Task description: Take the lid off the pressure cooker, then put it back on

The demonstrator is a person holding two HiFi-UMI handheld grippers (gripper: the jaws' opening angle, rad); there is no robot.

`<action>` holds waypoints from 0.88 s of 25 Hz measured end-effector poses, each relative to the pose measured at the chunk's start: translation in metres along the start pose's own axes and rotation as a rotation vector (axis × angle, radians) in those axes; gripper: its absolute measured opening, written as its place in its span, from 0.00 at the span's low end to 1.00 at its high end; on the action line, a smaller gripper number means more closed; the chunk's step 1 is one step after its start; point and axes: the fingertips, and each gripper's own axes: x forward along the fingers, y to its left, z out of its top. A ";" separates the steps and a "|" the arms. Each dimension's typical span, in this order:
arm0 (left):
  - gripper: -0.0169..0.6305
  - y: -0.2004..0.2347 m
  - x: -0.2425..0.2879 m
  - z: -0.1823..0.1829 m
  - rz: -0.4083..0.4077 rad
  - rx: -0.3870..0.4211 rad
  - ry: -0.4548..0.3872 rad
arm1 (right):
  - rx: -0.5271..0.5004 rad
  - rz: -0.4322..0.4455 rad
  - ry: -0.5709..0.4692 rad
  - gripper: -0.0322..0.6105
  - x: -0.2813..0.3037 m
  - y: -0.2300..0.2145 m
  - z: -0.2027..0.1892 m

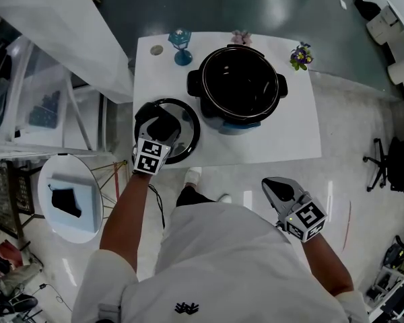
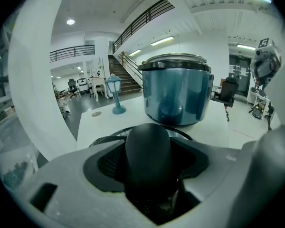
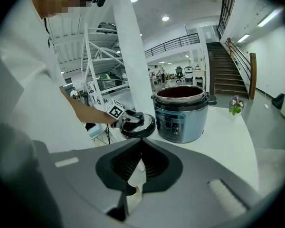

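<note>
White tabletop (image 1: 289, 130) carries the pressure cooker (image 1: 241, 86), which stands upright and open toward the far side, its dark inner pot exposed above a blue-grey body. Lid (image 1: 190, 132) is off the cooker: it lies flat at the near left corner of the tabletop, just beside the cooker's base; I cannot tell whether the two touch. My left claw (image 1: 163, 123) is closed on the lid's black handle (image 2: 149, 148); in the left gripper view the handle fills the space between the pads, which bear on its sides. My right claw (image 1: 275, 186) is off the tabletop, at my right side above the floor and pointed toward the cooker; its jaws are drawn together with only a sliver between the pads and nothing in them. A blue lantern ornament (image 1: 182, 46) stands at the far left of the tabletop and a small pot of purple flowers (image 1: 299, 56) at the far right, both apart from the cooker.
</note>
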 end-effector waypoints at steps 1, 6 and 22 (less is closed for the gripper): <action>0.48 0.000 0.001 0.000 0.003 -0.003 -0.007 | 0.001 0.001 0.002 0.07 0.000 0.000 0.000; 0.49 0.000 0.000 0.002 0.024 -0.009 -0.045 | 0.007 0.007 -0.005 0.07 0.004 0.000 0.000; 0.49 0.000 -0.002 0.003 0.030 0.005 -0.063 | 0.002 0.019 0.001 0.07 0.006 -0.001 -0.001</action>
